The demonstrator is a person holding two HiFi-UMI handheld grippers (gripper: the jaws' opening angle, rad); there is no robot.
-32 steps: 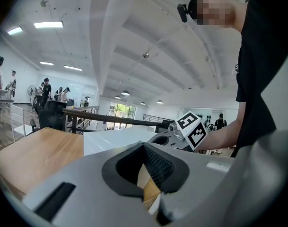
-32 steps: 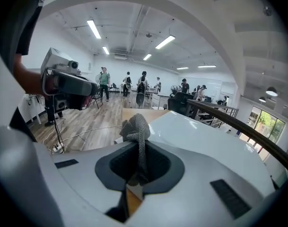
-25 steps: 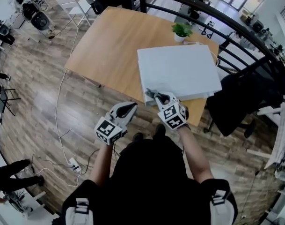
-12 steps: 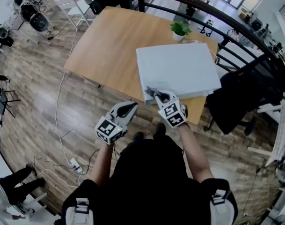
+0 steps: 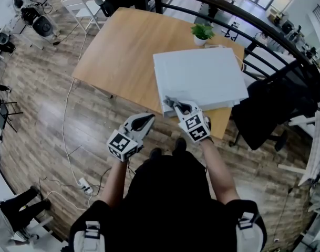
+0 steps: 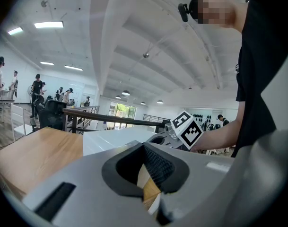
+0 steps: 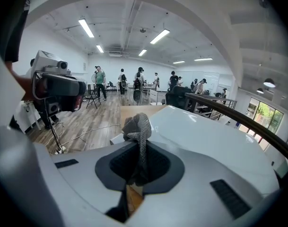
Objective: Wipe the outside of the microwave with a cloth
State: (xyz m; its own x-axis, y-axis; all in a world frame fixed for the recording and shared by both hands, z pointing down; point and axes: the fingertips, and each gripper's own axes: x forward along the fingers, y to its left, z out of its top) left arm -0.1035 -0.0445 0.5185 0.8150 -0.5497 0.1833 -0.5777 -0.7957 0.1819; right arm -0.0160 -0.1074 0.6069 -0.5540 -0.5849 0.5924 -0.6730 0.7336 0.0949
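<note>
The white microwave (image 5: 202, 77) stands on the near right corner of a wooden table (image 5: 123, 46). My right gripper (image 5: 174, 104) is shut on a grey cloth (image 5: 169, 102) and holds it against the microwave's near left corner. In the right gripper view the cloth (image 7: 137, 124) bunches up between the jaws of the right gripper (image 7: 136, 143), with the microwave's top (image 7: 205, 136) just beyond. My left gripper (image 5: 144, 121) hangs left of it, off the table's edge, shut with nothing in it. In the left gripper view, the left gripper (image 6: 144, 148) points at the microwave (image 6: 115, 138).
A small potted plant (image 5: 203, 33) sits at the table's far edge behind the microwave. A dark curved railing (image 5: 244, 22) runs behind the table. A black chair (image 5: 265, 114) stands right of the microwave. Cables (image 5: 70, 156) trail over the wooden floor at left.
</note>
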